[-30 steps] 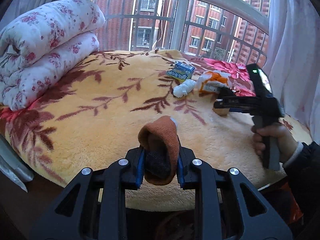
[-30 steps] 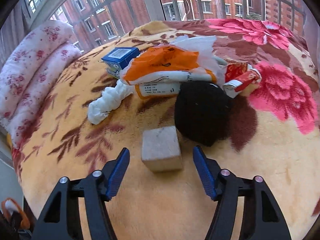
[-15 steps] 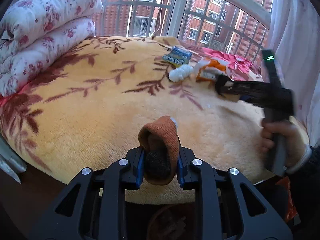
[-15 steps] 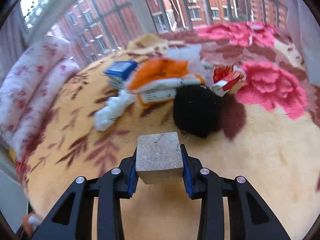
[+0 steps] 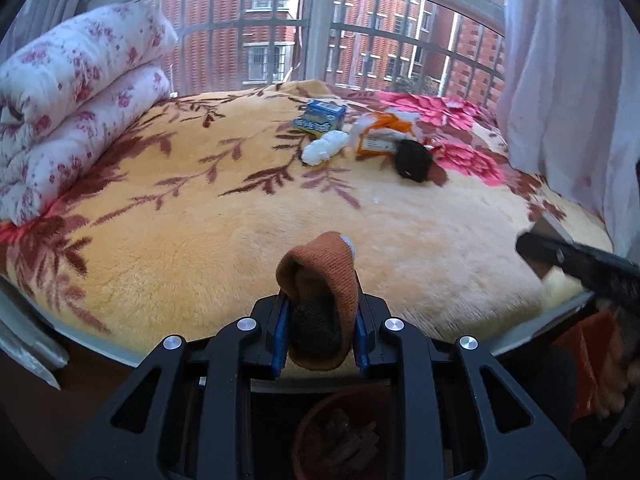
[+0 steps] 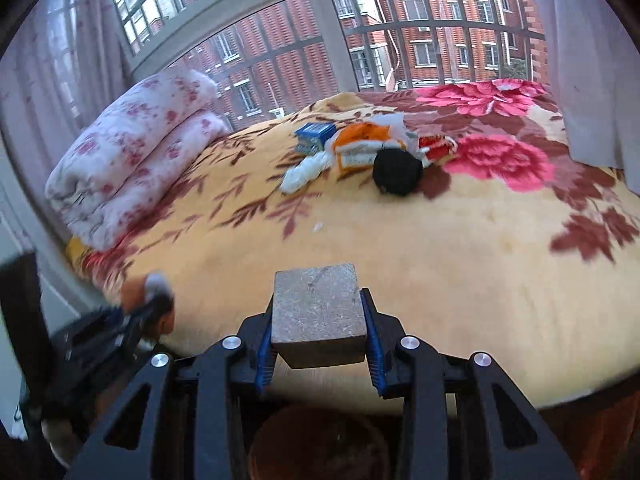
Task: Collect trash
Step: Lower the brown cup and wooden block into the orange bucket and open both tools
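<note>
Our left gripper (image 5: 318,334) clamps an orange sock (image 5: 320,280), and our right gripper (image 6: 319,338) has closed its jaws on a grey block (image 6: 318,312), both held above the blanket's (image 6: 440,264) near edge. Far across it lie a blue box (image 6: 314,134), orange packet (image 6: 360,146), white wad (image 6: 306,170) and black ball (image 6: 396,178), clustered together.

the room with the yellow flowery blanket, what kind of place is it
Most likely a bedroom by a barred window: a bed spread with a plush floral blanket, a folded floral quilt stacked at one end, and a sheer curtain beside the window bars.
</note>
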Available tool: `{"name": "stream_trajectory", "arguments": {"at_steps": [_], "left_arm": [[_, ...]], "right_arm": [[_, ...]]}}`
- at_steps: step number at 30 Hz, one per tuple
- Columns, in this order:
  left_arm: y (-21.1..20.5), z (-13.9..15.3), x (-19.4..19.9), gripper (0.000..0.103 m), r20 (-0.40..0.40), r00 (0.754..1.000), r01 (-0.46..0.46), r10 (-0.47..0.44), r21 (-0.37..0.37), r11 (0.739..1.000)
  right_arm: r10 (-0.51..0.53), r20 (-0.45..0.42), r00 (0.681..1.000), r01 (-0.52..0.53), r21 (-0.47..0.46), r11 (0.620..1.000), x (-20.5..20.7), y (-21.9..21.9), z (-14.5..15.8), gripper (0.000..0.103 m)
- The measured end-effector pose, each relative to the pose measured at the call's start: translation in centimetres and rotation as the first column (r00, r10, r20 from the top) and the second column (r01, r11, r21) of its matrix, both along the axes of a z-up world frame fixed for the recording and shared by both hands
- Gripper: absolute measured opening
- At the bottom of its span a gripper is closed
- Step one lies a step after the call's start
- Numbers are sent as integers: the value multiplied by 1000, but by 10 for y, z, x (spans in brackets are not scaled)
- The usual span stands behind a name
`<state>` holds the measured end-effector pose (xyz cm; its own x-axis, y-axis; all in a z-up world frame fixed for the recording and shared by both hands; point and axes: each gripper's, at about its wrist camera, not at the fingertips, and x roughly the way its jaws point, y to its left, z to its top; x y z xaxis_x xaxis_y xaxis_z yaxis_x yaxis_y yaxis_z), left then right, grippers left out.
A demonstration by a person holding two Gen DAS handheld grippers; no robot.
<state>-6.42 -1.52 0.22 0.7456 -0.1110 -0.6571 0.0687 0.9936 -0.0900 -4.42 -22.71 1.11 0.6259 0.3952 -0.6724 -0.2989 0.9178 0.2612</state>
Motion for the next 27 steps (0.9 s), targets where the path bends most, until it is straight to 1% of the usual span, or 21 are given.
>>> {"name": "stream_trajectory", "arguments": {"at_steps": [4,6,10,13,16,19,22,27], "left_arm": [[-11,-3,-25,24,-32,999,32,-31,45,998],[-17,-10,-37,24,-53,998,46,-42,68,997],[-26,-28,-54,24,-112,990,92,-80,103,990],[-29,-44,-61,24,-153,984,109,-92,108,988],[-33,-59,-65,24,-188,978,117,-95,111,987],[-37,-76,-65,24,-223,970,126,-99,110,986],[-41,-93,-65,24,-262,959,144,-110,112,983],[-39,-105,-60,24,-300,947,151,-117,93,984]], "right_arm": [[32,-11,999,-32,5,999,-41,-4,-5,37],[42,-19,999,-42,-10,999,-63,-5,-12,37],[63,-51,997,-65,-52,997,-91,-3,-32,37],[84,-87,993,-90,-75,993,-107,0,-53,37],[83,-129,988,-92,-63,994,-113,-2,-70,37],[54,-180,982,-60,-26,998,-109,-7,-88,37],[48,-212,976,-52,-14,999,-105,-8,-98,37],[76,-238,968,-86,-29,996,-100,0,-106,37]]}}
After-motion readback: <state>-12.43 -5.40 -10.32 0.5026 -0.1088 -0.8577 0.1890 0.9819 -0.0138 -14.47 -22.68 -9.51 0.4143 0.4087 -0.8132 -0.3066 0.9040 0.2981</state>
